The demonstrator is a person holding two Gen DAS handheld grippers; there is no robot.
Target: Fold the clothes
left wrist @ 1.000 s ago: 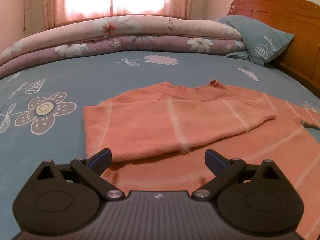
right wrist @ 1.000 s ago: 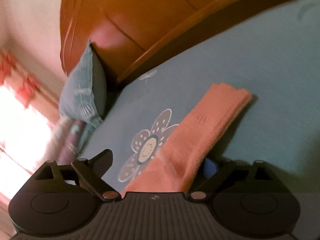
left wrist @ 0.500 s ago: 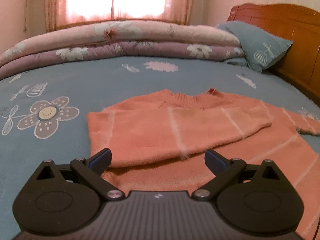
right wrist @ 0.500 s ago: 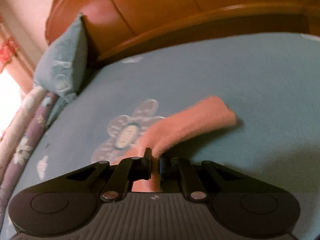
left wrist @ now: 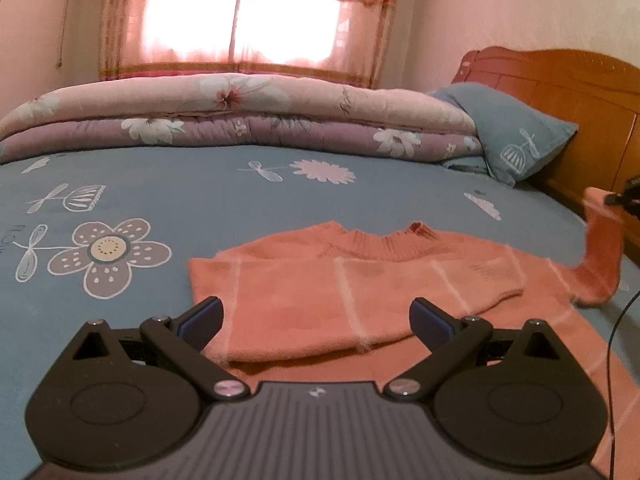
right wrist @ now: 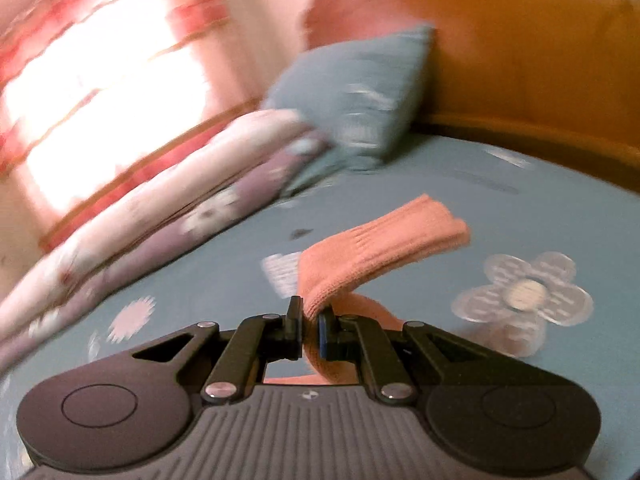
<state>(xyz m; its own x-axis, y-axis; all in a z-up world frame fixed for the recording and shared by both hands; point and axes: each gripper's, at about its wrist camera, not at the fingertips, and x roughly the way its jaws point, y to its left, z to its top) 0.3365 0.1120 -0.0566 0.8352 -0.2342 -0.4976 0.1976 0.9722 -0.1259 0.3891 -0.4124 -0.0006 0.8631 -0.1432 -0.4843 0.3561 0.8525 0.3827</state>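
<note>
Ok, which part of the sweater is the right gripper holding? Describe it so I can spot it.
On the blue bedsheet lies an orange sweater. Toward the headboard, its sleeve rises off the bed, pinched in the right gripper, unlike the other, folded flat.

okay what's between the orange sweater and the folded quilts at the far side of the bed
Only bare blue bedsheet with printed flowers separates the sweater from the folded quilts, clearest in the left wrist view.

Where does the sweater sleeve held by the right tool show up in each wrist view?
Left wrist view: the sleeve rises at the far right edge, lifted off the bed by the right tool.
Right wrist view: the sleeve is at centre, pinched in the right tool, its cuff pointing up and right.
Shared landmark: the blue pillow against the wooden headboard.
</note>
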